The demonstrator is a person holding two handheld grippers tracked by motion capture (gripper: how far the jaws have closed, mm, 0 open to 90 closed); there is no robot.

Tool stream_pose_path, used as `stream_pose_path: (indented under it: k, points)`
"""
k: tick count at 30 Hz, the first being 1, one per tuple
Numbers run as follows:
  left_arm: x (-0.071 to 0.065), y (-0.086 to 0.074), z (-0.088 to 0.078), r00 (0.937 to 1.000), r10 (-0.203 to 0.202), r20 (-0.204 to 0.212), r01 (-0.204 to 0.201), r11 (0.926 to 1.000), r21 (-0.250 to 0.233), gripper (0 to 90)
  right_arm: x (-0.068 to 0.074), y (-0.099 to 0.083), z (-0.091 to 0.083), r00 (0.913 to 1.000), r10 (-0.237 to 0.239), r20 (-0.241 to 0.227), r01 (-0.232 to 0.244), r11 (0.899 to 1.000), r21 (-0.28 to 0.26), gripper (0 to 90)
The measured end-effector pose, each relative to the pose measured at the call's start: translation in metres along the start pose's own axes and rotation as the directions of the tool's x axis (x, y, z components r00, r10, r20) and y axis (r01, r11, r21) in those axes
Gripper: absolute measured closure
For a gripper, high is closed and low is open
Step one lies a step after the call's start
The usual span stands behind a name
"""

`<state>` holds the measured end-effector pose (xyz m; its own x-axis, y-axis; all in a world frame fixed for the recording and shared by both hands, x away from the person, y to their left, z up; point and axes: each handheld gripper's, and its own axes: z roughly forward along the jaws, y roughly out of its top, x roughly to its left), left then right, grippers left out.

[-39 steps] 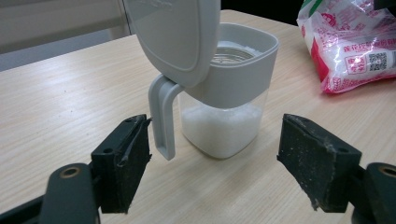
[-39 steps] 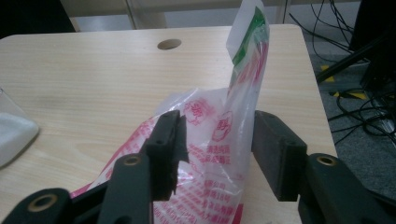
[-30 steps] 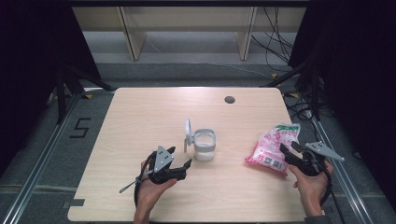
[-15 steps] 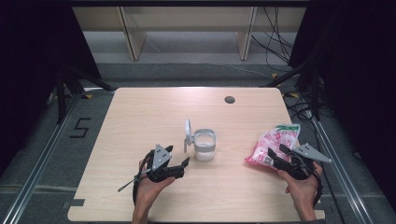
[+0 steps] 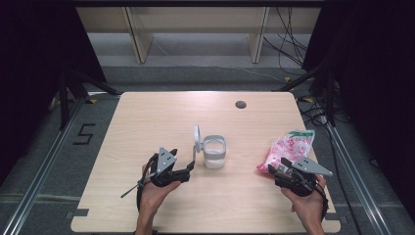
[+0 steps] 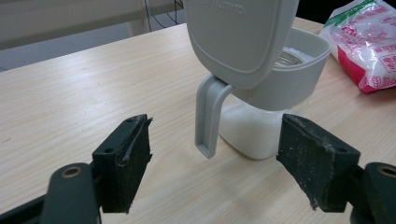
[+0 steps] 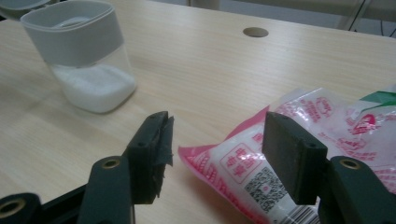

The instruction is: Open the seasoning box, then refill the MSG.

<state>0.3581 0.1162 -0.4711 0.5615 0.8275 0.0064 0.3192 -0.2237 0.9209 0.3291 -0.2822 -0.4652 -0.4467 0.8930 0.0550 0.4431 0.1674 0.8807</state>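
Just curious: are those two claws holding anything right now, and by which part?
Nothing is held. The right gripper has open jaws at the bag's corner; the left gripper is open before the jar.

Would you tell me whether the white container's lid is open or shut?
Open: the lid stands flipped up on its hinge, leaving the container mouth uncovered.

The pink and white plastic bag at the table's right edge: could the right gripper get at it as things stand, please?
Probably yes: the right gripper stands open, the bag's near end lies just beyond its jaws, and nothing lies between them.
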Motion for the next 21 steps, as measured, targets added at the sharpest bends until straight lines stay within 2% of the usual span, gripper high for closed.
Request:
stream_pose_path:
  k: [1, 2, 3, 4, 5, 6, 7, 8, 9, 10, 11, 12, 13, 16, 17, 18, 19, 20, 21]
  points:
    - [0.0, 0.001, 0.0, 1.0, -0.001, -0.003, 0.001, 1.0, -0.001, 24.9, 0.002, 0.0, 0.0, 0.9999, 0.002, -0.011, -0.002, 1.0, 0.004, 42.1]
    - [0.001, 0.003, -0.001, 0.9999, 0.012, -0.011, -0.012, 0.9999, 0.0, 24.9, 0.0, -0.001, 0.001, 0.9994, -0.03, -0.02, 0.03, 1.0, 0.002, 42.2]
    - [0.002, 0.004, -0.001, 0.9999, 0.01, -0.011, -0.01, 0.9999, -0.003, 25.0, 0.004, -0.002, 0.0, 0.9998, 0.0, -0.021, 0.001, 1.0, 0.013, 42.1]
    - [0.002, 0.006, -0.002, 0.9999, 0.011, -0.013, -0.011, 0.9999, -0.004, 25.0, 0.003, -0.002, 0.001, 0.999, -0.033, -0.029, 0.033, 0.999, 0.007, 41.9]
    - [0.002, 0.006, -0.002, 0.9999, 0.008, -0.01, -0.008, 0.9999, -0.011, 25.0, 0.003, -0.002, 0.0, 0.9988, -0.043, -0.023, 0.044, 0.999, 0.012, 41.8]
    - [0.003, 0.008, -0.003, 0.9996, 0.022, -0.017, -0.022, 0.9997, -0.009, 25.1, 0.006, -0.002, -0.001, 0.9995, -0.021, -0.022, 0.021, 1.0, 0.009, 41.7]
    - [0.004, 0.008, -0.003, 0.9995, 0.024, -0.019, -0.024, 0.9997, -0.004, 25.1, 0.005, -0.002, -0.001, 0.9991, -0.032, -0.027, 0.032, 0.999, 0.005, 41.7]
    - [0.004, 0.009, -0.003, 0.9995, 0.024, -0.02, -0.024, 0.9997, -0.003, 25.1, 0.007, -0.003, -0.002, 0.9996, -0.009, -0.028, 0.009, 1.0, 0.009, 41.7]
    - [0.005, 0.009, -0.003, 0.9995, 0.022, -0.022, -0.022, 0.9997, -0.005, 25.1, 0.008, -0.003, -0.003, 0.9996, -0.006, -0.029, 0.006, 1.0, 0.022, 41.7]
    - [0.006, 0.01, -0.003, 0.9995, 0.024, -0.019, -0.024, 0.9997, -0.002, 25.1, 0.007, -0.004, -0.002, 0.9993, -0.03, -0.024, 0.03, 1.0, 0.009, 41.7]
    - [0.006, 0.01, -0.002, 0.9998, 0.01, -0.019, -0.01, 0.9999, -0.002, 25.2, 0.009, -0.005, -0.003, 0.9995, -0.015, -0.029, 0.016, 1.0, 0.017, 41.7]
    - [0.006, 0.01, -0.002, 0.9998, 0.01, -0.016, -0.01, 1.0, -0.001, 25.2, 0.007, -0.005, -0.002, 0.9987, -0.04, -0.032, 0.04, 0.999, 0.008, 41.7]
    - [0.007, 0.011, -0.002, 0.9999, 0.005, -0.014, -0.005, 1.0, -0.003, 25.2, 0.008, -0.005, -0.002, 0.9982, -0.037, -0.047, 0.038, 0.999, 0.008, 41.7]
    - [0.009, 0.012, -0.001, 0.9997, 0.023, -0.012, -0.023, 0.9997, 0.003, 25.4, 0.014, -0.007, -0.004, 0.9991, -0.012, -0.04, 0.013, 1.0, 0.024, 41.7]
    - [0.009, 0.013, 0.0, 0.9997, 0.023, -0.007, -0.023, 0.9997, 0.002, 25.5, 0.013, -0.007, -0.004, 0.9975, -0.046, -0.054, 0.047, 0.999, 0.012, 41.8]
    - [0.009, 0.013, 0.001, 0.9998, 0.013, -0.013, -0.013, 0.9999, 0.006, 25.6, 0.017, -0.007, -0.006, 0.9985, -0.018, -0.051, 0.02, 1.0, 0.022, 41.8]
    - [0.01, 0.013, 0.002, 0.9997, 0.021, -0.013, -0.02, 0.9997, 0.012, 25.8, 0.017, -0.007, -0.006, 0.9983, -0.026, -0.051, 0.027, 0.999, 0.02, 41.8]
    - [0.011, 0.014, 0.003, 0.9997, 0.023, -0.01, -0.023, 0.9997, 0.011, 26.2, 0.015, -0.007, -0.005, 0.9966, -0.059, -0.058, 0.059, 0.998, 0.007, 41.8]
    - [0.011, 0.015, 0.003, 0.9997, 0.024, -0.01, -0.023, 0.9997, 0.009, 27.1, 0.015, -0.007, -0.007, 0.9971, -0.054, -0.053, 0.055, 0.998, 0.009, 41.8]
